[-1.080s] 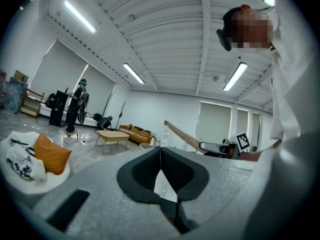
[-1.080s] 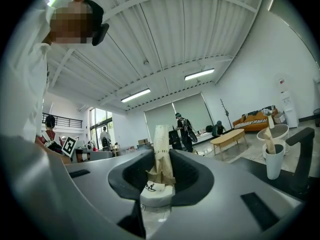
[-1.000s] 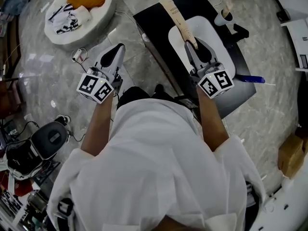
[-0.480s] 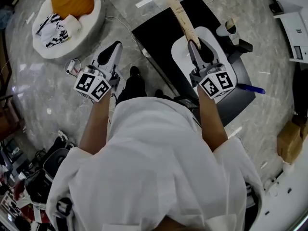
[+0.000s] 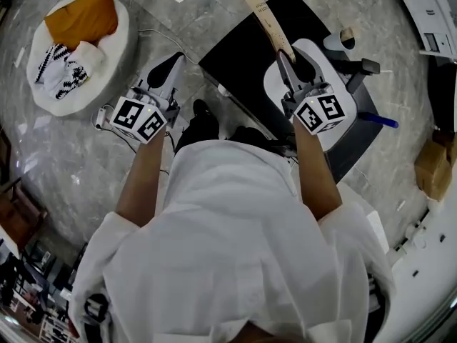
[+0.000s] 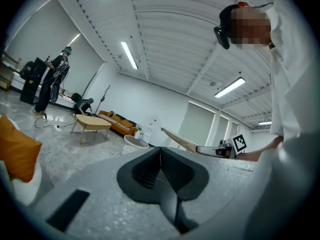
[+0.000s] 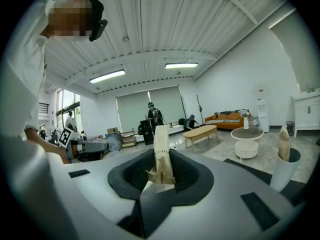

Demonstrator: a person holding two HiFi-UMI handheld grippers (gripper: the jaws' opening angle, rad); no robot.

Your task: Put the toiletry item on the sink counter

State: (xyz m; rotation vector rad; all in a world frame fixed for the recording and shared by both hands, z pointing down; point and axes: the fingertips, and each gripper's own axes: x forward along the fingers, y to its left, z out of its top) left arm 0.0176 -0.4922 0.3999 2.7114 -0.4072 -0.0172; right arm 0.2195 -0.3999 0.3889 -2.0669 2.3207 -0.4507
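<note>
**Spotter:** Run me across it, left side first.

**Operator:** My left gripper [image 5: 171, 64] hangs over the floor beside the sink counter [image 5: 239, 52], its jaws pressed together with nothing between them. It has no part in this step, so I'd keep it clear. Next comes the black countertop, then the white basin [image 5: 273, 84] set into it. My right gripper [image 5: 287, 61] is over that basin, its jaws clamped on the near end of the toiletry item [image 5: 263, 18]. Further right a cup [image 5: 345, 38] stands on the counter.

**Spotter:** How would you set it down well?

**Operator:** I'd aim for bare black top, not the bowl. I'd bring the long packet down nearly flat so its whole length meets the surface, and part the jaws only once it rests there. A drop from height could send it sliding into the basin or off the edge. I can't judge from here how high it sits.

**Spotter:** And its heading?

**Operator:** Its long axis runs straight on from my jaws. It points away from me and a little leftward, and its free end reaches the counter's far edge.
</note>
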